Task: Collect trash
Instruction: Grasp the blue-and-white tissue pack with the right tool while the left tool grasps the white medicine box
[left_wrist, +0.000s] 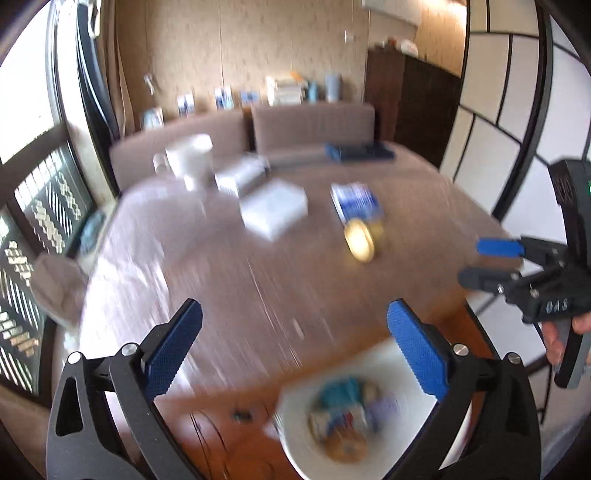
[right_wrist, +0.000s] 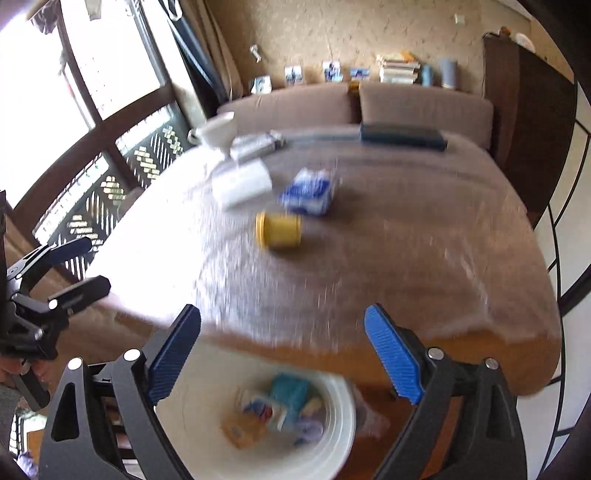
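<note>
Both our tools, left (left_wrist: 295, 347) and right (right_wrist: 282, 354), gape empty above the white bin of wrappers (right_wrist: 332, 446). The yellow plastic jar (right_wrist: 279, 230) lies on its side further ahead on the plastic-covered counter (right_wrist: 424, 258), lid leftward. It lies ahead-left of the right tool and ahead-right of the left; which is nearer we cannot tell.

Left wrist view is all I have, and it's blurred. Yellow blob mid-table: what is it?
Observer: A yellow tub lying on its side, lid end toward the window.
Operator: Right tongs carrying anything? I only see them side-on.
Observer: No. The right tongs are open, with nothing between the pads.
</note>
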